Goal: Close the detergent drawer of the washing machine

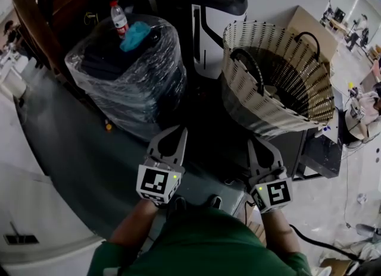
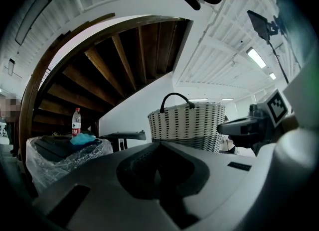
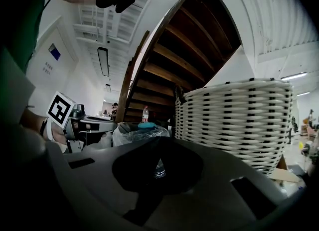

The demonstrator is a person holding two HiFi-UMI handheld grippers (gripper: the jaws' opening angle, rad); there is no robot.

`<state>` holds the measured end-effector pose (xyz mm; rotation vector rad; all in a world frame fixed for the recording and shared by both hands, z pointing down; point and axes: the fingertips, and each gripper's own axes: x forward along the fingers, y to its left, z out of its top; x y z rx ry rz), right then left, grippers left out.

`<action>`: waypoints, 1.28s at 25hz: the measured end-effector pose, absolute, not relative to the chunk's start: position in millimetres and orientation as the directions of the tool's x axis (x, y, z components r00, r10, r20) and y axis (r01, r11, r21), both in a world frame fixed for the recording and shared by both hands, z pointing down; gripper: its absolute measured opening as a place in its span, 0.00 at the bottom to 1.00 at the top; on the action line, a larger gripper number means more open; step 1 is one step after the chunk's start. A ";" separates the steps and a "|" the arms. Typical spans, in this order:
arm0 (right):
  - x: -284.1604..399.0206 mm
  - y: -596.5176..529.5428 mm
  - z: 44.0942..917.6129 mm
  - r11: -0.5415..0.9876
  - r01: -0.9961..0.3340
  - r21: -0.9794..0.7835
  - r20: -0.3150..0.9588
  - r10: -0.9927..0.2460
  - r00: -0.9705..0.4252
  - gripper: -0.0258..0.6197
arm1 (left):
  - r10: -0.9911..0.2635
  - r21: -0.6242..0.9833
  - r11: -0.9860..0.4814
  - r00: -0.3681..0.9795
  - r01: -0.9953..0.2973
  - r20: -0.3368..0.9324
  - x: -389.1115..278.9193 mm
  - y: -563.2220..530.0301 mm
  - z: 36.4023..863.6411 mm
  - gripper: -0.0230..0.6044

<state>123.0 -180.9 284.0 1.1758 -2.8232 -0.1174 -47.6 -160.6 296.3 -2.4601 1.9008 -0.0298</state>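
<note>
Head view: the left gripper and the right gripper are held side by side low in the picture, both pointing away from the person, whose green top fills the bottom edge. Each has its jaws brought together with nothing between them. Just beyond the right gripper's tips a woven basket with dark handles sits tilted on a dark surface. Beyond the left gripper stands a bundle wrapped in clear film, with a water bottle and a blue cloth on top. A black and white machine stands behind, between bundle and basket. The detergent drawer cannot be made out here, and it is not clear whether the dark surface under the basket belongs to the washing machine.

Left gripper view: the left gripper has its jaws meeting at the tip, empty. Past them the basket stands upright in the middle, the wrapped bundle with bottle lies to the left under a wooden staircase, and the right gripper juts in from the right. No drawer shows ahead of the jaws.

Right gripper view: the right gripper also has its jaws closed on nothing. The basket looms close on the right, the wrapped bundle sits straight ahead, and the left gripper shows at the left. The drawer is not visible here either
</note>
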 end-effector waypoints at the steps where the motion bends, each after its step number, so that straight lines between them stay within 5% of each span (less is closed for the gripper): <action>1: 123.4 -181.0 284.1 0.703 -0.703 0.105 0.044 -0.709 -0.703 0.06 | -0.968 -0.039 -0.252 0.252 -0.967 -0.003 -47.1 -160.6 296.9 0.07; 32: 130.0 -186.5 301.8 0.737 -0.672 0.070 0.064 -0.676 -0.734 0.06 | -0.972 -0.022 -0.224 0.222 -0.974 0.073 -36.0 -165.5 315.2 0.07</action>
